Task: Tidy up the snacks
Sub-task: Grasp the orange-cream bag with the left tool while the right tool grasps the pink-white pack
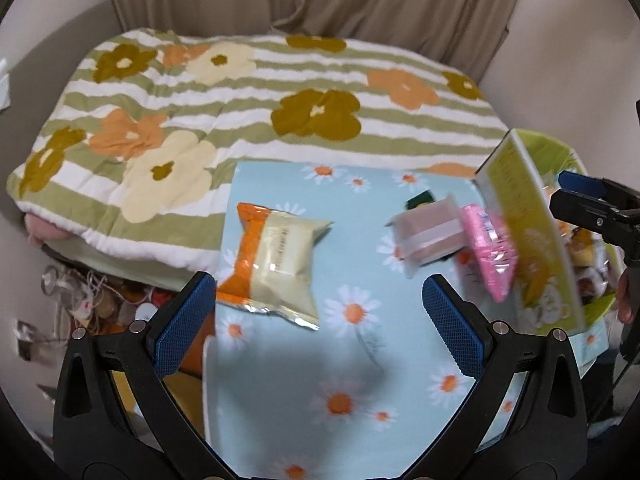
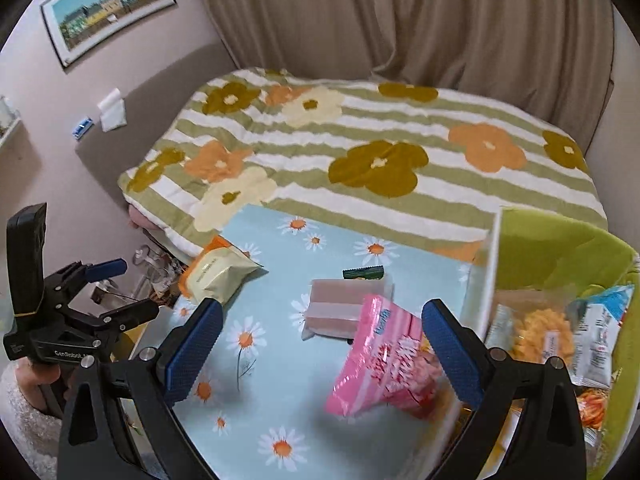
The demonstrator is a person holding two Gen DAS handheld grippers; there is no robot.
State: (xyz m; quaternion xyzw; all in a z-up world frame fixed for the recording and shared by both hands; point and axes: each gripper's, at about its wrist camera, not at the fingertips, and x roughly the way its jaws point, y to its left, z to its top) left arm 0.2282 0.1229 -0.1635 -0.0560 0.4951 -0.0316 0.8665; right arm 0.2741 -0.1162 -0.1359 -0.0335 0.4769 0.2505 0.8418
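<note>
On the light blue daisy mat [image 1: 280, 392] lie an orange-and-cream snack pack [image 1: 272, 264], a brown wrapped cake [image 1: 428, 236] and a pink packet [image 1: 492, 252]. The pink packet [image 2: 380, 360] stands tilted against the flap of the yellow-green box [image 1: 532, 240]. My left gripper [image 1: 320, 320] is open above the mat, just below the orange-and-cream pack, holding nothing. My right gripper [image 2: 322, 346] is open too; the pink packet sits low between its fingers, close to the right one. A small dark green packet [image 2: 362, 273] lies behind the brown cake [image 2: 340, 308].
The green box [image 2: 560, 248] at the right holds several snack bags [image 2: 536, 332]. A striped flower quilt [image 2: 360, 152] covers the bed behind the mat. Clutter [image 1: 100, 300] lies on the floor at the left. Curtains [image 2: 400, 20] hang at the back.
</note>
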